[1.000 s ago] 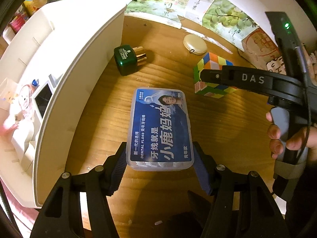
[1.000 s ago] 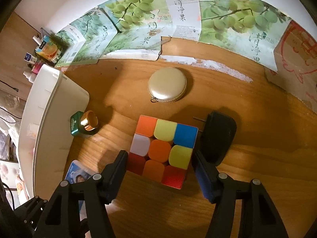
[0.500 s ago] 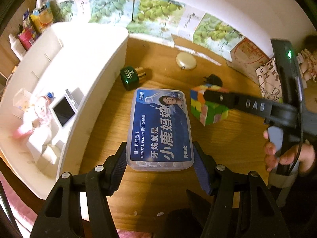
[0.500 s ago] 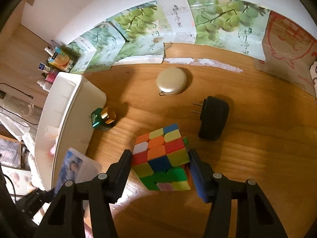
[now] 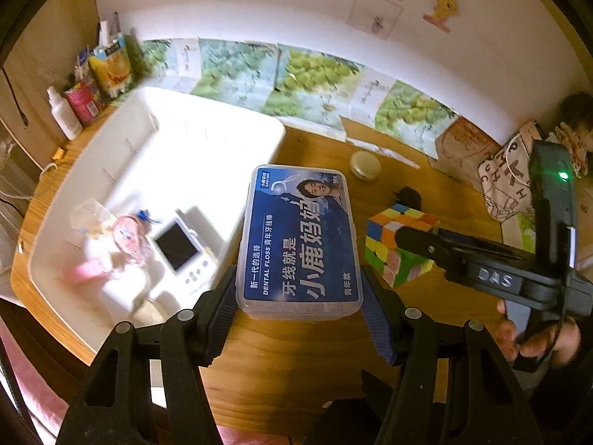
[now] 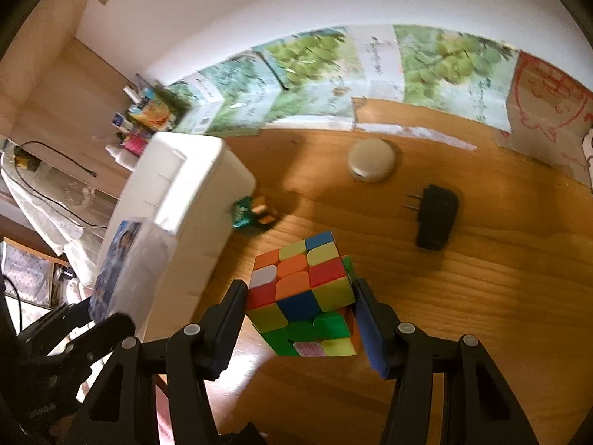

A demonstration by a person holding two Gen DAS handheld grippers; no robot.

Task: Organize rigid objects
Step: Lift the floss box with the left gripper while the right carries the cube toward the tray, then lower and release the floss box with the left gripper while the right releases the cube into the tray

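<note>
Currently, carry stage: both items are lifted off the wooden desk [image 6: 463, 296] and the sensible destination is the bin.
White bin [image 5: 111, 170]: left half of the left wrist view, long and open-topped, with slotted walls; a blurred pink figure [image 5: 126, 237] and a small white device with a dark screen [image 5: 178, 248] lie at its near end, while the far end looks bare.
Left gripper [image 5: 298, 307]: bottom centre of its view, fingers pinching the dental floss box [image 5: 298, 237] by its two long sides near the close end.
Dental floss box, position: held flat and label-up, its left edge overlapping the bin's right wall in the picture.
Handling, floss box: judged best kept level, carried over the wall to the bare far end and lowered before the pads part; the grip sits at one end, so a quick swing could tip it.
Right gripper [image 6: 300, 319]: bottom centre of its view, fingers clamped on the Rubik's cube [image 6: 300, 293], which sits tilted, one corner toward the lens.
Rubik's cube, position: in the air over the desk, right of the bin.
Handling, cube: judged wiser to follow second, so the two tools do not meet at the wall.
Remaining on desk: green bottle with gold cap [image 6: 255, 217] just beside the bin's corner, round beige compact [image 6: 372, 159] toward the back, black plug adapter [image 6: 435, 220] at right.
</note>
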